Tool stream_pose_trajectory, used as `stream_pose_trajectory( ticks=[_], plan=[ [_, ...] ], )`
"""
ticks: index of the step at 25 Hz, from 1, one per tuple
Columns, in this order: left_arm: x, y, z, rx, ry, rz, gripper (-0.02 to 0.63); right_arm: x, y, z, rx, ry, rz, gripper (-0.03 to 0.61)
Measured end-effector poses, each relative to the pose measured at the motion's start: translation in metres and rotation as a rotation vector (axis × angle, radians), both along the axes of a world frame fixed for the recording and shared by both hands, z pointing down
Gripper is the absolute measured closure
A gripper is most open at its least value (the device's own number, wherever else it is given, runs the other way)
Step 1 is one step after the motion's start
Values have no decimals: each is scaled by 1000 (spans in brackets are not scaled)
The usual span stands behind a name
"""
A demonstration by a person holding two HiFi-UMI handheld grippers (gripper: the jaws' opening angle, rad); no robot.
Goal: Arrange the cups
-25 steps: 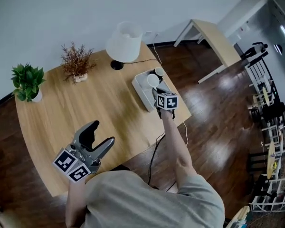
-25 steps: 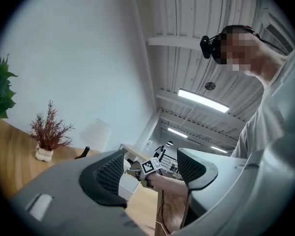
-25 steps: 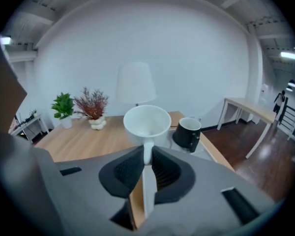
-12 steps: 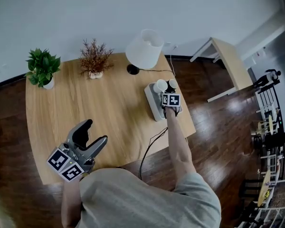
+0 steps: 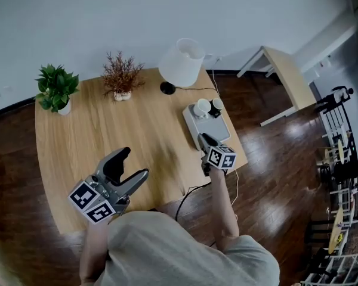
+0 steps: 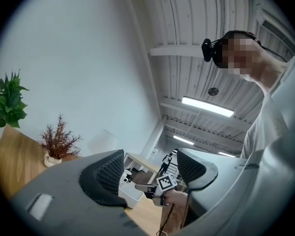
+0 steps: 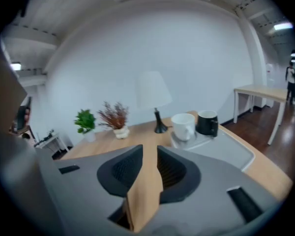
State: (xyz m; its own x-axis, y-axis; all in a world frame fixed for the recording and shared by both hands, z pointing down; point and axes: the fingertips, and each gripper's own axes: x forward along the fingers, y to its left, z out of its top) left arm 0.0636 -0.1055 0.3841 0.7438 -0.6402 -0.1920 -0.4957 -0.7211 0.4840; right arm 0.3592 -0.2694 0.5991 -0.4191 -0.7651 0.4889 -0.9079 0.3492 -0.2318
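The right gripper point(image 5: 204, 139) tilts down toward the white ceramic mug point(image 5: 201, 108) at twelve o'clock, its empty jaws just opening; the left gripper point(image 5: 133, 164) gapes empty.

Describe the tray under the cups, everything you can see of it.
The tray is pale grey and rectangular, with rounded corners and a low raised rim, and looks like plastic. It lies flat on the wooden table near its right edge, just in front of the lamp. A white cup and a black cup stand upright side by side at its far end; the rest is bare.
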Motion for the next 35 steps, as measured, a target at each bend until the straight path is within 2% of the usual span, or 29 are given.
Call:
stream_pose_trajectory(
  ticks=[3,6,10,14,17,24,27,31,35],
  plan=[
    [11,-1,-8,15,16,52,282,-60,62,-64,158,-116,-128,511],
    [19,1,-18,36,28,96,282,-97,109,-129,309,-187,-209,514],
    [26,8,-35,76,50,140,282,-117,149,-207,511,-170,-269,514],
    [29,13,-43,95,65,161,282,-129,169,-255,622,-144,-290,514],
    [25,18,-52,107,84,158,282,-140,177,-271,659,-119,-310,514],
    [2,26,-71,154,119,121,281,-169,181,-270,646,-118,-376,514],
    [-7,29,-75,169,135,101,282,-179,186,-276,675,-138,-413,514],
    [-9,33,-76,184,117,92,278,-193,194,-280,713,-100,-467,514],
    [-9,35,-80,195,139,102,272,-197,193,-277,705,-91,-473,514]
  ],
)
